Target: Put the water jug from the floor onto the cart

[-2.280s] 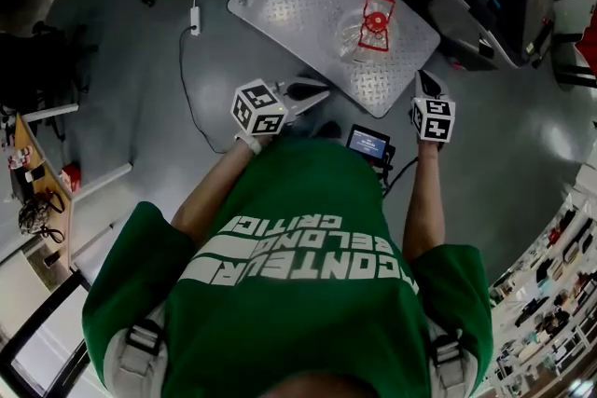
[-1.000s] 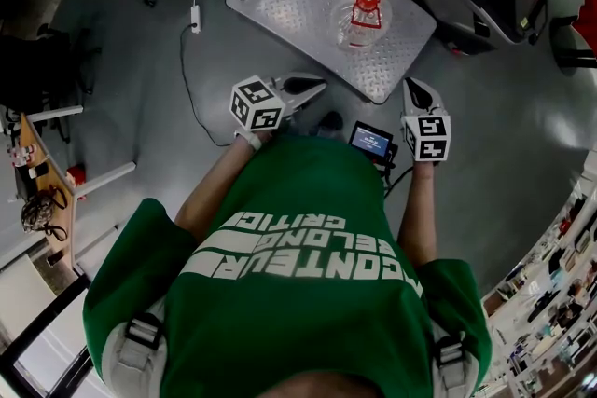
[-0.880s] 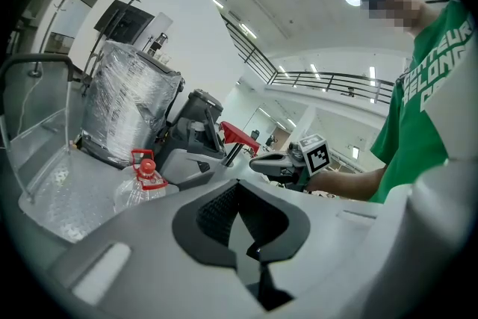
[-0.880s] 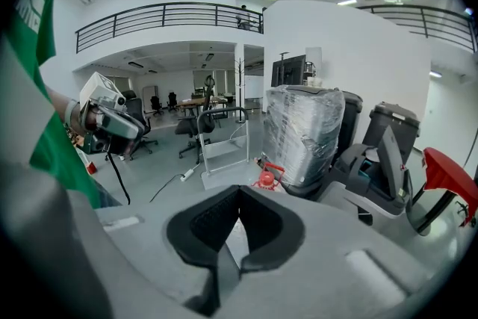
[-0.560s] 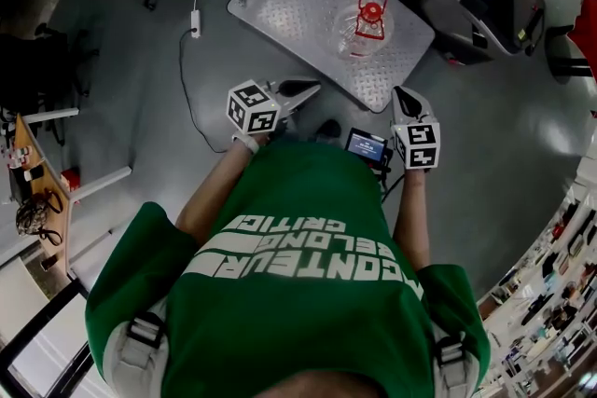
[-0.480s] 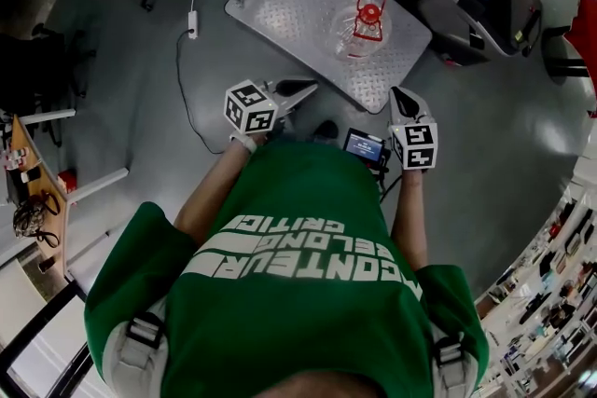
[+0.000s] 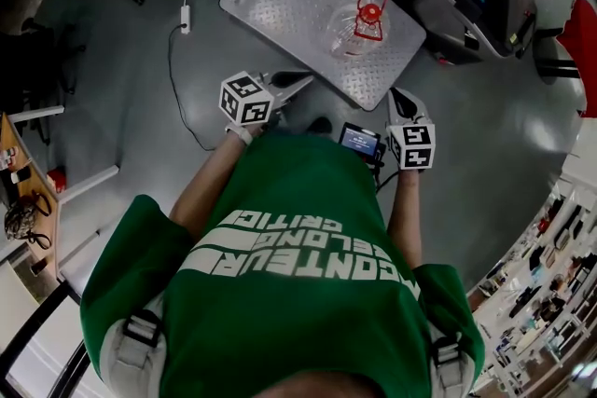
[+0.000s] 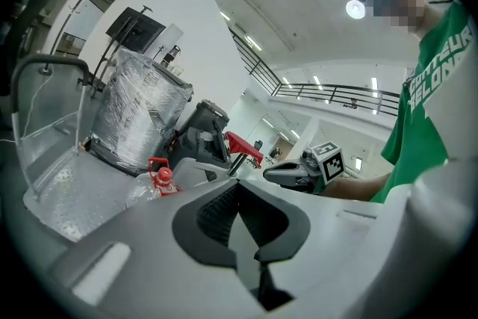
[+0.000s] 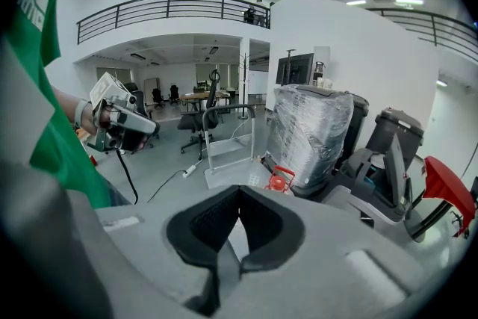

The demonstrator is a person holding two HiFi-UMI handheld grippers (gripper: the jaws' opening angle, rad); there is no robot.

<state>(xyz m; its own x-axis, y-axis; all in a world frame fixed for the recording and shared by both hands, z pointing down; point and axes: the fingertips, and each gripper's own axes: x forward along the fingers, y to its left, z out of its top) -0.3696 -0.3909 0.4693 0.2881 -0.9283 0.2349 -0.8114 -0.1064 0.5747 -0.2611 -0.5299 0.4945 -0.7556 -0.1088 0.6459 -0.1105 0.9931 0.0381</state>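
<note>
**A:** Fingers (image 8: 213,214) of the left gripper (image 7: 297,80): pressed tip to tip, nothing between them.

**B:** Same on the right gripper (image 7: 402,100). Its fingers (image 9: 215,224) meet with no gap and hold nothing.

**A:** Water jug (image 7: 357,23)?

**B:** On the cart (image 7: 280,0), standing on the ribbed metal deck. Clear body, red cap and red carry handle on top. It is ahead of both sets of fingertips and well apart from them. In the head view it is beyond the gap between the two grippers, closer to the right fingers' line.

**A:** Confirmed from the left gripper view: the jug shows just left of the fingertips and past them. The cart's push handle (image 8: 41,71) rises further left, at the deck's far end from the jug.

**B:** From the right gripper view the jug sits just beyond the tips, slightly right. A plastic-wrapped bundle (image 9: 310,131) stands close behind it.

**A:** Near edge of the deck?

**B:** Just ahead of the left fingertips in the head view; contact cannot be told. The right fingers point at bare floor (image 7: 466,135) beside the deck's corner.

**A:** A small lit screen (image 7: 360,140) sits behind the tips, between the two grippers, at the person's waist. A cable (image 7: 177,75) trails over the floor to the left of the left fingers.
</note>
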